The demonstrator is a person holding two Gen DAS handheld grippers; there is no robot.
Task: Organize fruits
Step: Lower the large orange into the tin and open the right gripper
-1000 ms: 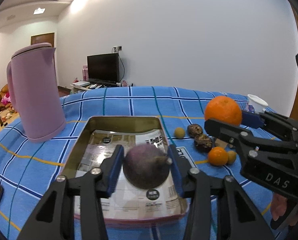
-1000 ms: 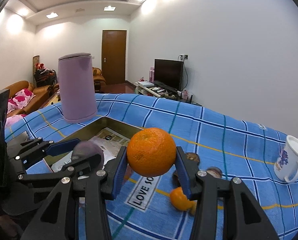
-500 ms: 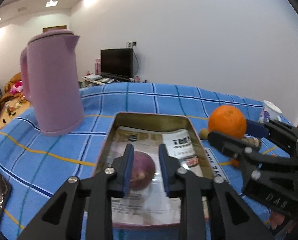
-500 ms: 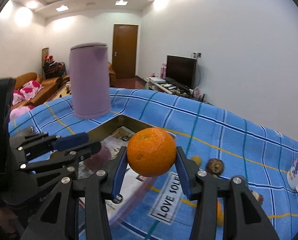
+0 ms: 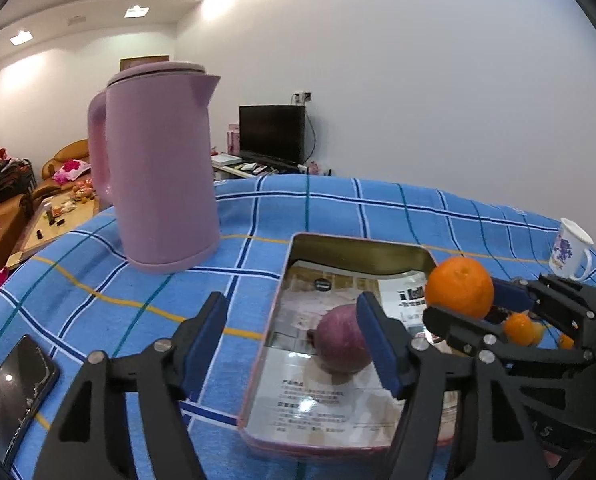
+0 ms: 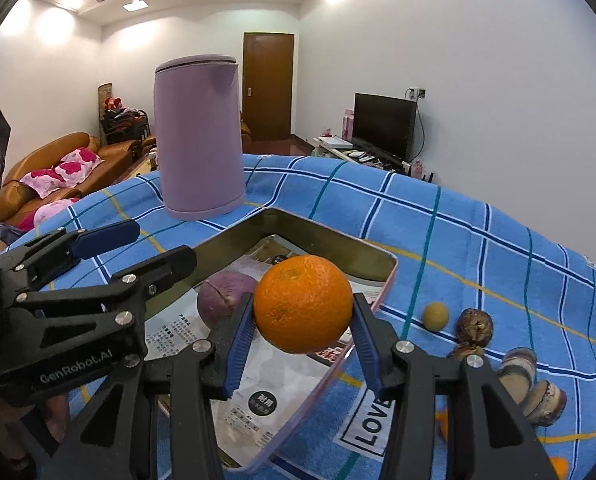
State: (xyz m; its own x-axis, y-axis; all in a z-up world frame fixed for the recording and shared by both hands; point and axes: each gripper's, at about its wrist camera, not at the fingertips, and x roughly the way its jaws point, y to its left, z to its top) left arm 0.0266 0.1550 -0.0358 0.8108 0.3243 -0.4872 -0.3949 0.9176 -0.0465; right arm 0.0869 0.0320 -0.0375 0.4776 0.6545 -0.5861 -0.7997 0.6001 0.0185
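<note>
**Left let go, purple fruit now in tray; right carrying orange over tray**

Since 1 s ago: left gripper [image 5: 293, 344] was clamped on the purple fruit [image 5: 340, 340], now its jaws are spread wide and empty, pulled back toward the tray's near-left side. Fruit sits on the printed paper lining the tray [image 5: 362, 246], roughly mid-tray, touching neither pad. Right gripper [image 6: 304, 338] has moved from beside the tray to over its near-right corner, orange [image 6: 303, 309] with it.

Current state:
- Right gripper: pads pressed on both sides of the orange, held above the tray floor, not resting on anything.
- Right view: purple fruit [image 6: 225, 300] is just behind-left of the orange, inside the tray [image 6: 334, 240].
- Left gripper [image 6: 133, 244] shows in the right view left of the tray, fingers apart.
- Kettle [image 5: 157, 168] stands upright behind-left of the tray, on the blue checked cloth [image 5: 378, 208].
- Right of the tray on the cloth: small yellow-green fruit [image 6: 436, 315], brown shrivelled fruits [image 6: 474, 326], small orange ones [image 5: 518, 328].
- Mug [image 5: 570, 250] far right of the tray.
- Phone [image 5: 15, 392] lies flat, well left of the tray.
</note>
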